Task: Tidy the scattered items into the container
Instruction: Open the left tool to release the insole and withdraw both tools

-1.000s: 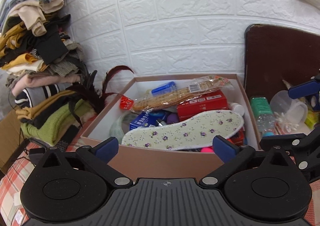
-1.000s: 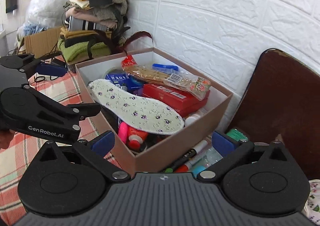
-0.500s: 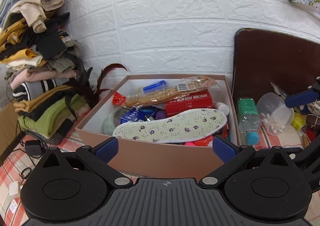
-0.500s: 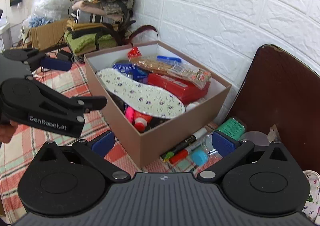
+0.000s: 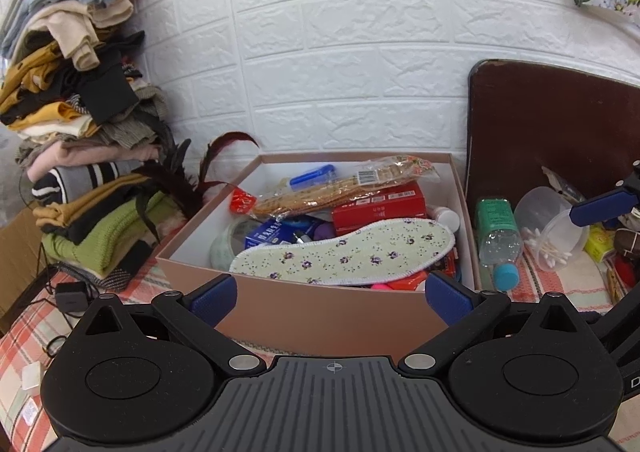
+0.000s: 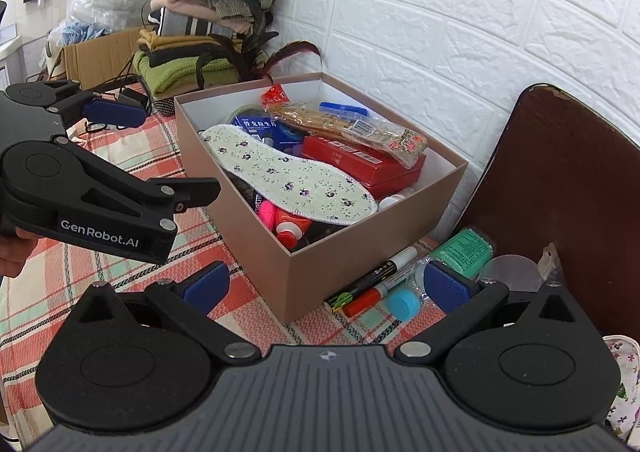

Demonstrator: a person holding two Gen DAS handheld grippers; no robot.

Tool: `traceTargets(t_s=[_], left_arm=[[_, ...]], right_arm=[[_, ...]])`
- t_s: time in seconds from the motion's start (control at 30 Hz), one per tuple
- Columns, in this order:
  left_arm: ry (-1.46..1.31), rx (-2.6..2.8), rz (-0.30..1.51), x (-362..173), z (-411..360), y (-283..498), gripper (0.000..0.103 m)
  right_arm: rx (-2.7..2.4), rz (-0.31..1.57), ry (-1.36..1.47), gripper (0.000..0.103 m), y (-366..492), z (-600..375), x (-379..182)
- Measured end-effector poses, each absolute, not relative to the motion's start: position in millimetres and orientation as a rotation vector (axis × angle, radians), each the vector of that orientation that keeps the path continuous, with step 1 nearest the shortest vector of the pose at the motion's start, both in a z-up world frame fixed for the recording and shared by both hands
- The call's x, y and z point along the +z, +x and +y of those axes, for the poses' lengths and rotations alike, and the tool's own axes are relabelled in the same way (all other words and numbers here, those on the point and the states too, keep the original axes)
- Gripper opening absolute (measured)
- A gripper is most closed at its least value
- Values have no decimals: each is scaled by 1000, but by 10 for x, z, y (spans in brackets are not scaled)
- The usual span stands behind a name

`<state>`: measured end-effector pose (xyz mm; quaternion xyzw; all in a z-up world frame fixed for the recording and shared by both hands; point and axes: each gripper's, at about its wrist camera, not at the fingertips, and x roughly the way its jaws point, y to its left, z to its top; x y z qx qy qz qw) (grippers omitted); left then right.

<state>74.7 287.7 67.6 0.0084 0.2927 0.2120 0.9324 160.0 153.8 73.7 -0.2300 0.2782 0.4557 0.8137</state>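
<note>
both grippers, left gripper (image 5: 331, 298) and right gripper (image 6: 325, 286), held released and empty; bottle (image 6: 448, 264) and markers (image 6: 370, 284) left just beside the box (image 6: 304, 260), awaiting pickup.

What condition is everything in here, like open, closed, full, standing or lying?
Box: open, no lid, nearly full.
Insole: lying on top of the box contents.
Clear bottle: lying on its side, blue cap on.
Markers: lying beside the box, capped.
Left gripper: fingers open, empty.
Right gripper: fingers open, empty.
</note>
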Motion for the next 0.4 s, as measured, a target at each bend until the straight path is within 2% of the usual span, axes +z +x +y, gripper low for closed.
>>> traceTargets(t_s=[0.4], left_arm=[[-10,424,625,631,2928,737,103]], right_arm=[[977,605,-500,103,1600,1566,679]])
